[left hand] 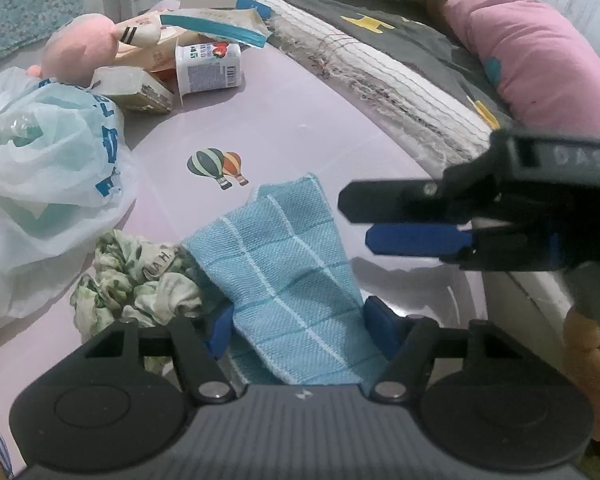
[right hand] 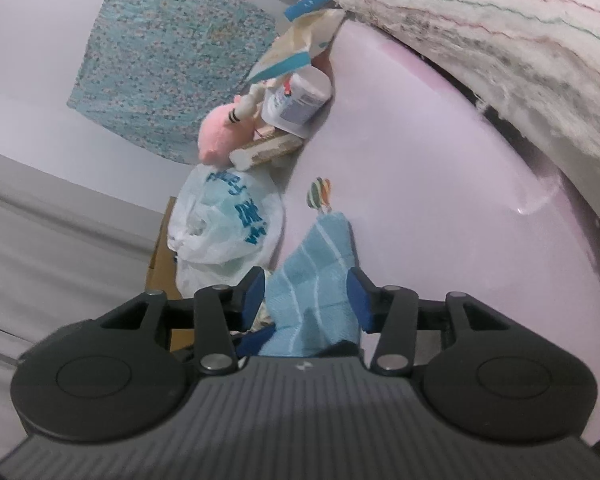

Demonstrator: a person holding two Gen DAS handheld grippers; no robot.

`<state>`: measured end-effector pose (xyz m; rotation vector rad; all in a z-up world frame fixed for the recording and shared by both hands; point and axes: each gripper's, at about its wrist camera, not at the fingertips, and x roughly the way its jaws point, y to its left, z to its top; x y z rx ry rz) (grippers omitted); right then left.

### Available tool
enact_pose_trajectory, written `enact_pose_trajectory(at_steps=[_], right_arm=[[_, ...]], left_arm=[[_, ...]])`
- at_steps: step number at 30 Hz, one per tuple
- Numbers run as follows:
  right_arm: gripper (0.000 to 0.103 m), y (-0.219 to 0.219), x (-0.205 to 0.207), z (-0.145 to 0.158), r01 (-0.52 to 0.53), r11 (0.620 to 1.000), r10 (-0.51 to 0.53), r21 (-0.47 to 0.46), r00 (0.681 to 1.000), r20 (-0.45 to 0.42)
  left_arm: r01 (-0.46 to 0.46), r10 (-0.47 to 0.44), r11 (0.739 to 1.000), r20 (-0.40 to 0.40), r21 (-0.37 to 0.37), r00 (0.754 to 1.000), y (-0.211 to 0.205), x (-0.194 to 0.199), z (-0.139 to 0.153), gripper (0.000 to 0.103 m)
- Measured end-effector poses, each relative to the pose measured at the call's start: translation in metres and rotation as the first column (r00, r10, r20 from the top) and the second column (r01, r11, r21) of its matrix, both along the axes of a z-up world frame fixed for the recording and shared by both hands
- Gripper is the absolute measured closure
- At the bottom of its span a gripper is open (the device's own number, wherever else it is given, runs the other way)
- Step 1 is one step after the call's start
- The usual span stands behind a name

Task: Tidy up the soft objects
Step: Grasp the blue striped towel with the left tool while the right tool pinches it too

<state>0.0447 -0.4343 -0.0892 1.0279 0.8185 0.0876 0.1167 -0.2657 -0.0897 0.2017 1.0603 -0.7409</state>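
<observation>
A light blue checked cloth (left hand: 288, 264) lies on the pink table (left hand: 284, 120), its near end between my left gripper's (left hand: 300, 328) open fingers. It also shows in the right wrist view (right hand: 320, 276), where it runs between the open blue pads of my right gripper (right hand: 306, 296). The right gripper (left hand: 404, 218) enters the left view from the right, turned on its side beside the cloth's right edge. A crumpled green-patterned fabric (left hand: 140, 284) lies just left of the cloth. A pink plush toy (left hand: 80, 48) sits at the far left.
A white plastic bag (left hand: 44, 184) with blue print fills the left side. Cartons, a yoghurt cup (left hand: 208, 68) and packets crowd the far corner. A bed with a fringed blanket (left hand: 400, 80) and pink pillow (left hand: 532, 60) borders the table's right. A brown plush (left hand: 592, 376) is at lower right.
</observation>
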Motion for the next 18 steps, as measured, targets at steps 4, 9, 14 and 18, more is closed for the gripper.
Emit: enact_pose_trajectory(at_steps=[4,9,14,18], right_arm=[[0.056,0.006,-0.004,-0.003,-0.009,1.000,0.009,-0.013,1.000,-0.023],[0.055,0.018,-0.006,-0.006,-0.032,0.999,0.030,-0.039,0.999,-0.045],[0.053,0.019,-0.008,-0.008,-0.036,0.999,0.036,0.001,0.999,-0.032],[0.053,0.016,-0.008,-0.012,-0.033,0.995,0.034,0.093,0.999,-0.013]], left_arm=[[0.032,-0.032,0.999,-0.005,-0.014,0.999,0.002,-0.008,0.001,0.038],[0.062,-0.062,0.998,0.005,-0.024,0.998,0.005,-0.021,0.003,0.040],[0.076,-0.076,0.997,0.003,-0.033,0.997,0.008,-0.021,0.002,0.036],[0.096,-0.096,0.995,0.032,0.000,0.995,0.004,-0.025,0.001,0.035]])
